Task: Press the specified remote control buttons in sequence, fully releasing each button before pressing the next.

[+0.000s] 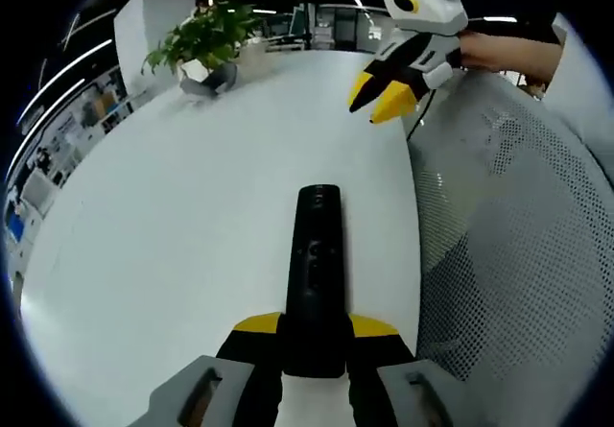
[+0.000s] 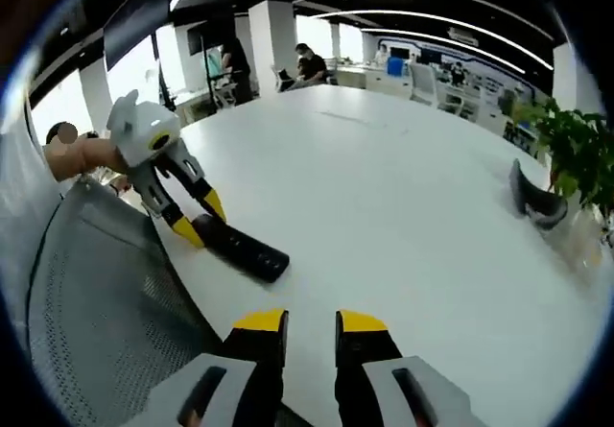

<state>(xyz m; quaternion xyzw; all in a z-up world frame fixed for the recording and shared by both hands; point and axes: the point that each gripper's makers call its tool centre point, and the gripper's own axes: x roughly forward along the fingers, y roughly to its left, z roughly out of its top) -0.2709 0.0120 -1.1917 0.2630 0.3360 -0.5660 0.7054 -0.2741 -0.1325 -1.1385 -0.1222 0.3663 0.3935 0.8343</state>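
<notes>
White counter [image 1: 182,206] stretches wide under you, an open office behind it, a potted plant [image 1: 203,38] at the far edge and a mesh chair back [image 1: 518,225] close along your side.

Your left claw [image 1: 315,336] is clamped on the near end of the remote [image 1: 317,254], yellow tips pinching it from both sides. In the right gripper view you see the same hold from across: left claw [image 2: 197,218] on one end of the remote [image 2: 245,247], the rest of the body lying out on the counter [image 2: 403,197] near its edge by the chair back [image 2: 86,293].

Your right claw [image 2: 311,323] hangs free above the counter, tips a small gap apart with nothing between them. From the left gripper view the right claw [image 1: 382,96] floats up high, well apart from the remote.

Now the handling. That remote looks like hard, smooth black plastic, light and stiff, so I'd expect it to skate or pivot on the slick top if you poke it off-centre. The hold on the end is the right idea: grip the narrow sides, clear of the button face. Buttons run down the middle, too small to read from here. Press straight down with one right tip and lift fully clear between presses. A hard shove could tip the far end, so go gently.
</notes>
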